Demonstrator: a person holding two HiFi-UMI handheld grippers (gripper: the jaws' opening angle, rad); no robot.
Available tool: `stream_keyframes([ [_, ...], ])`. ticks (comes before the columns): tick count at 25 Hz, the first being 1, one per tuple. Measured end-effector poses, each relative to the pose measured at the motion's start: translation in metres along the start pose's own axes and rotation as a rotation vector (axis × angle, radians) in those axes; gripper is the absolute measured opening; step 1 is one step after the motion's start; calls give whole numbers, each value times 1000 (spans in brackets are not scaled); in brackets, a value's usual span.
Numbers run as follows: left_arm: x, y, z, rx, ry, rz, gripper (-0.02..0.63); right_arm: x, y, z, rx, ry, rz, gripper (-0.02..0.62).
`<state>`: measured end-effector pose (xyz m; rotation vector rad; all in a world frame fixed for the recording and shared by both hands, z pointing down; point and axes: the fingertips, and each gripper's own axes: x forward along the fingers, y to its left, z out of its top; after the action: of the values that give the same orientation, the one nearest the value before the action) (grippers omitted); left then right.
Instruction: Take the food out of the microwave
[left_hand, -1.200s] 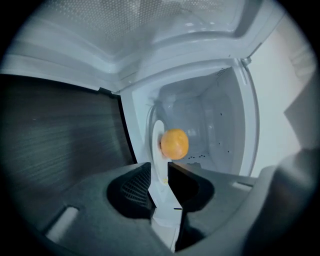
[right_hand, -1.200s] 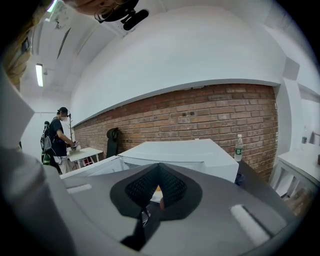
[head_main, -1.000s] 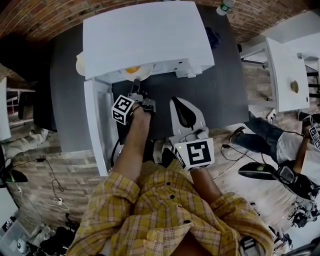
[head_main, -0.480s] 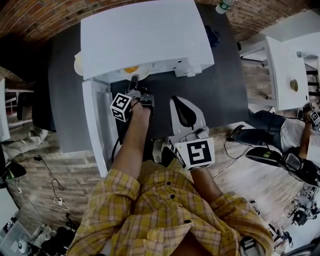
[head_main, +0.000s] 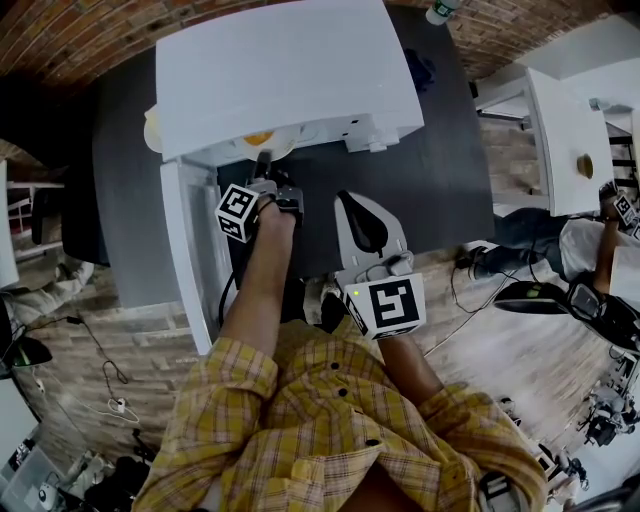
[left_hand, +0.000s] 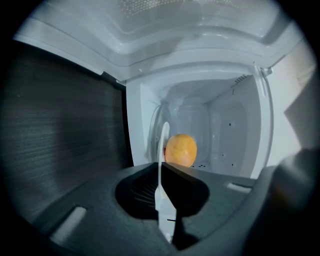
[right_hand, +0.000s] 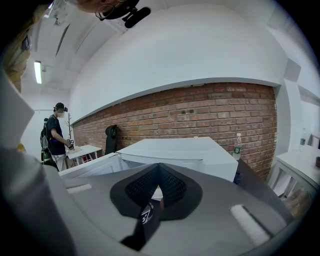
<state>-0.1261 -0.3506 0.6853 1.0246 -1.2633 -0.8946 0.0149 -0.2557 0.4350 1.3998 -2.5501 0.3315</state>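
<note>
Left gripper (left_hand: 160, 169) jaws are closing on the white plate (left_hand: 163, 137) rim, edge-on between them. Grabbing the rim drags out the plate and the food together without squashing it. The orange food (left_hand: 180, 149) sits on that plate inside the microwave (head_main: 290, 70), just behind its mouth. The door (head_main: 190, 250) is swung open at the microwave's left. Right gripper (right_hand: 159, 169) is clenched and empty, parked in front of the microwave, clear of the exit path. Versus a second ago: the left gripper is barely nearer the mouth, the right unchanged.
</note>
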Motion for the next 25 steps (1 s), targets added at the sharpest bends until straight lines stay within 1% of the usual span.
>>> stream_keyframes([
  [7, -5, -4, -4, 13, 18, -2, 12, -2, 0, 0, 1, -4, -1, 0],
  [12, -15, -13, -5, -14, 12, -14, 12, -7, -3, -1, 12, -17, -6, 0],
  [15, -27, -23, -8, -15, 9, -16, 12, -11, -5, -1, 12, -30, -16, 0],
  [18, -42, -33, -10, -24, 3, -34, 12, -16, -4, 2, 9, -53, -16, 0],
  [21, -57, -43, -12, -26, -7, -45, 12, -23, -1, 2, 0, -55, -11, 0],
  [25, -78, -54, -18, -17, -14, -40, 12, -35, 2, 1, -4, -54, -2, 0],
])
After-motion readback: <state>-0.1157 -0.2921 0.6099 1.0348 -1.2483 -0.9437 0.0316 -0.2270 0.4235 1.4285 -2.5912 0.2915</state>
